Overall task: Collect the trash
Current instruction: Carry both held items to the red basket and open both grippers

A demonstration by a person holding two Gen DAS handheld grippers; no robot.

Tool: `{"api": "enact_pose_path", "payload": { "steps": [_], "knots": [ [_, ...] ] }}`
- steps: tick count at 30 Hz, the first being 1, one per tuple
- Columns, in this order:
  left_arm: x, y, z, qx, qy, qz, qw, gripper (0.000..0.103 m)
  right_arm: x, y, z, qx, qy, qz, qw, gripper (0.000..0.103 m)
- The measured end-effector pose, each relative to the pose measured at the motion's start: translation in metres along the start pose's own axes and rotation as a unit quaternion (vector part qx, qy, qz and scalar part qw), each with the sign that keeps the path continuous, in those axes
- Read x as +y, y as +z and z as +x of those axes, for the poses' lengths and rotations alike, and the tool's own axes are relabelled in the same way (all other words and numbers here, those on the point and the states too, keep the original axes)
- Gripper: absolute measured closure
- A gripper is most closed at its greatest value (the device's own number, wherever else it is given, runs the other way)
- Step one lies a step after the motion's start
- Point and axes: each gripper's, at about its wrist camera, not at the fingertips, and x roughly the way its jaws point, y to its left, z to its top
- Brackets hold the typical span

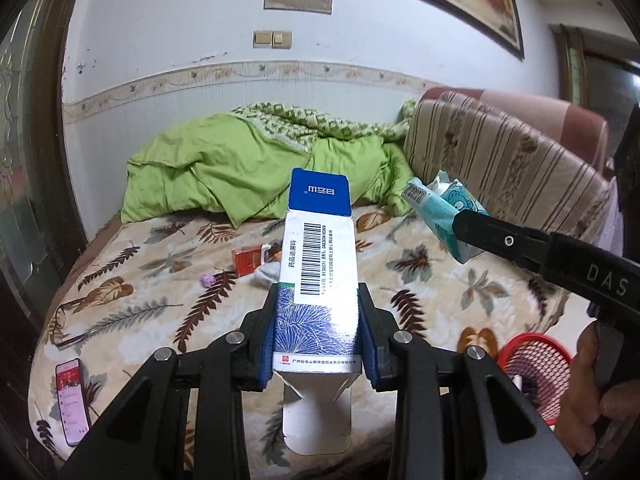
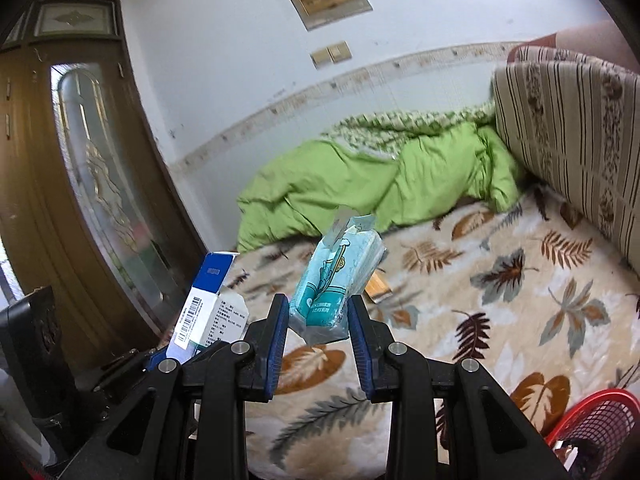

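My left gripper (image 1: 318, 292) is shut on a blue-and-white medicine box (image 1: 318, 264) with a barcode, held above the bed with both end flaps open. That box (image 2: 208, 304) also shows at the left of the right wrist view. My right gripper (image 2: 318, 304) is shut on a teal tissue packet (image 2: 336, 280), lifted off the leaf-patterned bedspread (image 2: 500, 300). From the left wrist view the packet (image 1: 440, 208) sits at the tip of the right gripper's black fingers (image 1: 492, 236). A red-and-white carton (image 1: 250, 260), a pale wrapper and a small purple scrap (image 1: 207, 280) lie on the bed.
A red mesh basket (image 1: 536, 364) stands at the bed's near right edge, also low right as basket (image 2: 592, 424). A phone (image 1: 72, 400) lies at the bed's near left. A green quilt (image 1: 248, 172) is piled at the back, a striped headboard (image 1: 500, 160) on the right, a wooden door (image 2: 80, 200) left.
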Motion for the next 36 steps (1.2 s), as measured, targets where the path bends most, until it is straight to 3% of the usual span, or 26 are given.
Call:
{"api": "enact_pose_path", "payload": {
  "steps": [11,18,21,26,30,36],
  "knots": [
    [-0.008,0.016,-0.020,-0.013,-0.018,-0.004,0.9997,0.070,-0.010,0.008,-0.041,-0.026,0.013,0.018,0.999,0.071],
    [-0.047,0.008,0.007,0.020,-0.080,0.016,0.9964,0.070,-0.061,-0.004,-0.074,-0.019,-0.023,0.047,0.998,0.071],
    [-0.074,0.001,0.026,0.045,-0.122,0.034,0.9910,0.070,-0.098,-0.017,-0.095,-0.016,-0.060,0.074,0.995,0.071],
    [-0.128,-0.017,0.065,0.098,-0.202,0.065,0.9723,0.070,-0.156,-0.041,-0.127,-0.002,-0.136,0.117,0.984,0.071],
    [-0.177,-0.036,0.090,0.151,-0.269,0.088,0.9472,0.070,-0.196,-0.067,-0.145,0.025,-0.187,0.158,0.969,0.071],
    [-0.239,-0.060,0.109,0.195,-0.315,0.132,0.9192,0.070,-0.234,-0.090,-0.164,0.045,-0.225,0.200,0.953,0.071]
  ]
}}
